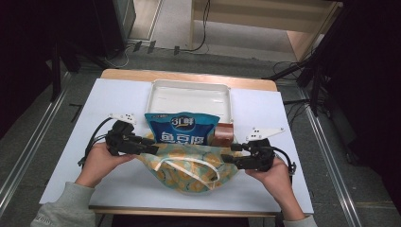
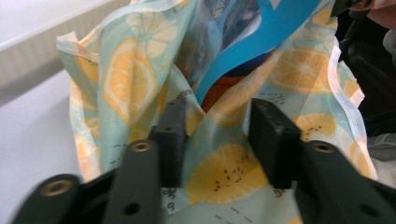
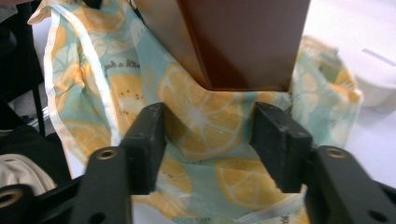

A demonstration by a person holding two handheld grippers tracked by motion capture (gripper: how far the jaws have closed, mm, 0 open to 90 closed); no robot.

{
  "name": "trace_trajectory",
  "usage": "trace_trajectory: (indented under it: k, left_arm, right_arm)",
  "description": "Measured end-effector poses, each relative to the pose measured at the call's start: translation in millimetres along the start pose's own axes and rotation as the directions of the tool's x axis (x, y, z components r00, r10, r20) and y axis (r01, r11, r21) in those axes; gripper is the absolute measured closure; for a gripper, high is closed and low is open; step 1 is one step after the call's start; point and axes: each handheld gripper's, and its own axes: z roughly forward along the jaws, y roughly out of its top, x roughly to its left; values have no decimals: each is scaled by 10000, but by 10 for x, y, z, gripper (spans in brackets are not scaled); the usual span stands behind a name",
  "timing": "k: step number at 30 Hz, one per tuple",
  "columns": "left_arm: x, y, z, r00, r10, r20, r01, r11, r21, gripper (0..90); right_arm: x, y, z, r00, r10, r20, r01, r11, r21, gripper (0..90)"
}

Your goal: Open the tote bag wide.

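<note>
A lemon-print cloth bag (image 1: pixel 189 166) lies at the table's (image 1: pixel 66 161) near edge, holding a blue snack packet (image 1: pixel 182 130) and brown box (image 1: pixel 223 135). Left gripper (image 1: pixel 150 145) and right gripper (image 1: pixel 231 153), jaws parted and unclenched, straddle the bag's fabric from opposite sides, hands level.

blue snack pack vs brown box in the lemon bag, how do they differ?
The blue snack pack is a soft printed pouch with white lettering; the brown box is plain and rigid, with flat faces and sharp edges. The pack looks wider and stands taller above the fabric; the box peeks out lower. The pack sits mid-bag; the box is beside it, nearer the right tongs. Both stand partly inside the lemon-print bag.
</note>
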Motion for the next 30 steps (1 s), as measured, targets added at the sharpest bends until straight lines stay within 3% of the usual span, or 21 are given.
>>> trace_trajectory:
  k: [6, 8, 12, 18, 23, 30]
  left_arm:
    - [15, -41, 9, 9988, -485, -71, 484, 9988, -52, 773]
    - [20, -52, 0, 9989, -441, -134, 440, 9990, -18, 825]
    - [-6, -60, 3, 9996, -293, -14, 293, 9994, 172, 898]
    - [-90, -76, -98, 9999, -105, 86, 106, 9999, -89, 900]
    - [-179, -96, -207, 9994, 29, 344, -13, 9989, -478, 900]
    - [-254, -229, -230, 9990, 32, 453, -6, 9984, -571, 900]
  right_arm:
    - [-13, -67, -7, 9996, 239, 114, -240, 9996, 123, 725]
    - [-16, -81, -7, 9979, 646, 91, -649, 9974, 309, 794]
    - [3, -89, -22, 9969, 782, 4, -781, 9960, 436, 880]
    - [72, -79, -77, 9998, 173, -55, -172, 9994, 288, 887]
    - [114, -72, -134, 9996, 183, -210, -180, 9998, 127, 891]
    - [206, -110, -163, 9993, 52, -363, -48, 9999, 109, 890]
